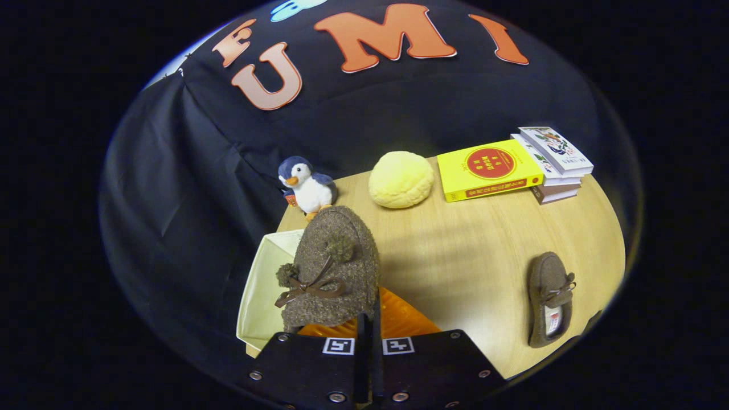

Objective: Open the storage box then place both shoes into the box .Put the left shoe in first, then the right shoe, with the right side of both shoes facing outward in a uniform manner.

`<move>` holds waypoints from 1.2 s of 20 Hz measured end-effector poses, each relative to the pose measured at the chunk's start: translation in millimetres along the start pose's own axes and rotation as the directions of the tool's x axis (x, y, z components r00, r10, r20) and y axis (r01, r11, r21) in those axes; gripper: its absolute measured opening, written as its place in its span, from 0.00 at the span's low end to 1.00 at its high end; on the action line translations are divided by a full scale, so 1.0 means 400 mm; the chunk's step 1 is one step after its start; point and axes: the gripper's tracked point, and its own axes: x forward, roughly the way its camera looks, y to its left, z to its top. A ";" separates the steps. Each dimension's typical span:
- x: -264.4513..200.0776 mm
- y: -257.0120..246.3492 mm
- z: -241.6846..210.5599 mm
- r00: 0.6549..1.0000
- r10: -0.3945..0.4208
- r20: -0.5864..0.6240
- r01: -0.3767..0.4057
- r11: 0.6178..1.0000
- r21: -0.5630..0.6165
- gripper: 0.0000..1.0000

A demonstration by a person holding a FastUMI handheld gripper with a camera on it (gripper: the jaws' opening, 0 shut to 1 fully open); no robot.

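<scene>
A fuzzy brown shoe point(333, 267) with two pom-poms and a bow hangs toe-up right ahead of my gripper point(370, 330), whose fingers are pressed together on its rear edge. It hovers over the right wall of an open pale cream storage box point(265, 285) at the table's left corner. The box's inside is partly hidden by the shoe. The second brown shoe point(549, 299) lies flat on the wooden table point(472, 256), well to the right, opening toward me.
Along the table's far side sit a plush penguin point(306, 185), a round yellow cushion point(401, 179) and a yellow book point(488, 169) leaning on a small stack of books point(555, 162). Black cloth hangs behind and to the left.
</scene>
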 end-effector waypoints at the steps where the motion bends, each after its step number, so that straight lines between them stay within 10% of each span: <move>1: 0.014 0.040 0.001 1.000 0.011 -0.005 -0.011 1.000 -0.003 0.04; 18: 0.324 0.299 -0.223 0.963 -0.048 -0.266 0.041 0.999 -0.033 0.09; 24: 0.299 0.371 -0.286 0.928 0.111 -0.355 -0.143 0.988 -0.065 0.34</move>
